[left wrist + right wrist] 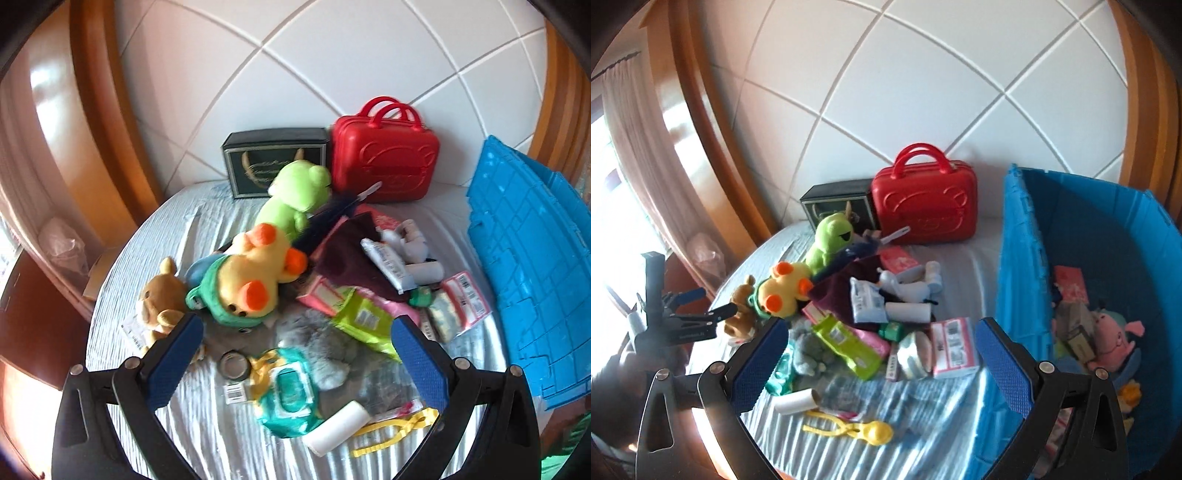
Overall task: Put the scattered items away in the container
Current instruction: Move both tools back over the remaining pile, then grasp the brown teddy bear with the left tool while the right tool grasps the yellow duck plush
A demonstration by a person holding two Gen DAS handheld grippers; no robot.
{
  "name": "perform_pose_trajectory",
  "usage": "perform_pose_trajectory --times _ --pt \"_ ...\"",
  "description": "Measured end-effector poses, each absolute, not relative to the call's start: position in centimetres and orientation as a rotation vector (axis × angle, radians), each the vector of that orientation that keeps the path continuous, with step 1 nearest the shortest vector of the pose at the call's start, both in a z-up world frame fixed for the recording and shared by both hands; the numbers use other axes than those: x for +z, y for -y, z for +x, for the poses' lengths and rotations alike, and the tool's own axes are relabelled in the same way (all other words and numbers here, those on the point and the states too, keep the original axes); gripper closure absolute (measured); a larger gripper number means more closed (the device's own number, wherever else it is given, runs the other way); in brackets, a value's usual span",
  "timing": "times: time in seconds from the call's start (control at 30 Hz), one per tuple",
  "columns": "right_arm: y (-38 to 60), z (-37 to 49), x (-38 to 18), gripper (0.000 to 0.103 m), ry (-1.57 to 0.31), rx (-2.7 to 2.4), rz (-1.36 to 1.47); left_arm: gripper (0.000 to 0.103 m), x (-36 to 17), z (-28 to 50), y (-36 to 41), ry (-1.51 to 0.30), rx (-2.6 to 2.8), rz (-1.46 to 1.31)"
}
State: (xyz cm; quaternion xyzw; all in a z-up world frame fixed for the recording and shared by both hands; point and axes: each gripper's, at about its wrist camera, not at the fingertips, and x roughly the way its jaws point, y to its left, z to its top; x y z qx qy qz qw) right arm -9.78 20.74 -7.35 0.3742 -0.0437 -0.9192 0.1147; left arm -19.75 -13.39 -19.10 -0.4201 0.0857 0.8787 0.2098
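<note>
- Two claws are hovering over the bed (207, 424): the left claw (295, 354) and the right claw (882, 354) are both gaping wide, gripping nothing.
- Scattered items are lying mid-frame: a yellow duck plush (255, 273), a green frog plush (295, 192), a brown bear plush (159, 299) and a wipes pack (291, 395).
- At the right edge the blue container (1027, 258) is standing (a pink plush (1115, 339) is already lying inside).
- A red case (923, 206) is leaning against the headboard (923, 92), upper centre.
</note>
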Motion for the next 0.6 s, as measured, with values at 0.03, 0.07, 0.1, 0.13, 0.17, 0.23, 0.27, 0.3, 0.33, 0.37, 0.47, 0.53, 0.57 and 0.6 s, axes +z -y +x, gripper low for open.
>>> perform_pose_trajectory --times 0.03,0.07,0.1,0.13,0.17,0.23,0.27,0.3,0.33,0.37,0.47,0.53,0.57,0.6 --pt "-19.3 -10.1 -7.7 0.000 0.118 -2.681 1.102 0.000 -20.1 -20.5 14.9 -0.241 2.457 -1.193" --pt "-17.8 -10.4 -8.0 0.000 0.108 -2.669 1.106 0.000 -21.1 -21.2 16.3 -0.244 2.470 -1.218" --pt "-16.4 -10.8 -8.4 0.000 0.099 -2.658 1.113 0.000 -22.1 -21.9 17.7 -0.242 2.478 -1.244" --pt "-15.2 -11.1 -8.7 0.000 0.095 -2.649 1.119 0.000 -23.1 -22.6 19.0 -0.239 2.483 -1.267" --pt "-13.9 -11.4 -8.9 0.000 0.091 -2.642 1.122 0.000 -24.0 -23.4 20.2 -0.235 2.489 -1.286" --pt "-11.7 -11.7 -9.2 0.000 0.080 -2.633 1.122 0.000 -26.0 -25.1 22.3 -0.228 2.500 -1.337" --pt "-10.7 -11.7 -9.4 0.000 0.073 -2.631 1.124 0.000 -26.9 -26.0 23.2 -0.229 2.509 -1.356" --pt "-9.8 -11.7 -9.6 0.000 0.067 -2.632 1.127 0.000 -27.7 -26.8 23.9 -0.236 2.518 -1.371" --pt "-9.1 -11.7 -9.7 0.000 0.063 -2.634 1.132 0.000 -28.7 -27.8 24.5 -0.244 2.518 -1.396" --pt "-8.4 -11.7 -9.9 0.000 0.061 -2.637 1.143 0.000 -29.8 -28.8 25.0 -0.250 2.509 -1.431" --pt "-7.1 -11.6 -10.5 0.000 0.055 -2.648 1.181 0.000 -32.3 -31.3 26.2 -0.211 2.473 -1.494" --pt "-6.4 -11.5 -11.1 0.000 0.047 -2.654 1.212 0.000 -33.8 -32.5 26.4 -0.204 2.443 -1.518" --pt "-6.1 -11.5 -11.5 0.000 0.048 -2.657 1.231 0.000 -34.6 -33.0 26.3 -0.206 2.428 -1.529" --pt "-5.9 -11.6 -11.8 0.000 0.052 -2.659 1.249 0.000 -35.4 -33.6 26.0 -0.213 2.413 -1.547"
